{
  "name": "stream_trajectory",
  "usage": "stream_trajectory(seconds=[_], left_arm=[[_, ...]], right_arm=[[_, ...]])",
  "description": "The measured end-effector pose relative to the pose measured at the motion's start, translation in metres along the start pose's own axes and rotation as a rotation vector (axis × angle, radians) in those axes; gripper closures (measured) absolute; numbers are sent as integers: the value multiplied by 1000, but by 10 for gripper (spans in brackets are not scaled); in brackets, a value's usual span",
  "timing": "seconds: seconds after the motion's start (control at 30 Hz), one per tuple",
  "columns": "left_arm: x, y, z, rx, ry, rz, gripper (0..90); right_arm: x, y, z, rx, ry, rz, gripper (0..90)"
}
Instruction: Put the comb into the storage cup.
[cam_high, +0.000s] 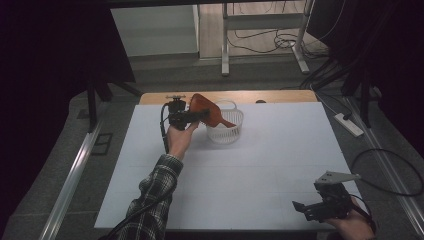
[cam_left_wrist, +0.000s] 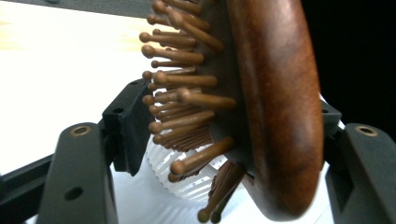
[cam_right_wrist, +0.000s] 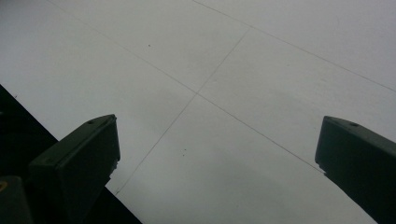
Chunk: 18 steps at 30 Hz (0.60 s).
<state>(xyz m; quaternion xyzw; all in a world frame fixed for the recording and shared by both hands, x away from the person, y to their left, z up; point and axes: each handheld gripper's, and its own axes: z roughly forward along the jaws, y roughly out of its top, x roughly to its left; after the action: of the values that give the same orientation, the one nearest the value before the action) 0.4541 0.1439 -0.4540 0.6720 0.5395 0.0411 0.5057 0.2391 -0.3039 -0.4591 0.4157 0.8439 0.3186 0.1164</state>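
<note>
My left claw (cam_high: 200, 116) grips a reddish-brown wooden paddle hairbrush (cam_high: 207, 111) over the round white plastic slatted basket (cam_high: 226, 131).

The hairbrush has a glossy oval back and ball-tipped wooden pins (cam_left_wrist: 187, 98); its handle slants down into the basket, which stands on the white desk (cam_high: 260, 165). My right claw (cam_high: 306, 210) is well apart from the basket, spread wide with nothing in it.

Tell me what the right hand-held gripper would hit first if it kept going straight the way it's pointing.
Probably just the bare white table top. The right hand-held gripper has its black jaws spread wide with nothing between them, angled down at the surface; depth is hard to judge.
</note>
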Motion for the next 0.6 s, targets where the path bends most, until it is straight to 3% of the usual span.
stream_trajectory(seconds=[0.3,0.6], left_arm=[[-1,2,-2,13,13,21,197],[0,3,-5,25,-5,48,94]], right_arm=[[0,0,0,1,-1,-3,1],[0,0,0,0,-1,-3,1]])
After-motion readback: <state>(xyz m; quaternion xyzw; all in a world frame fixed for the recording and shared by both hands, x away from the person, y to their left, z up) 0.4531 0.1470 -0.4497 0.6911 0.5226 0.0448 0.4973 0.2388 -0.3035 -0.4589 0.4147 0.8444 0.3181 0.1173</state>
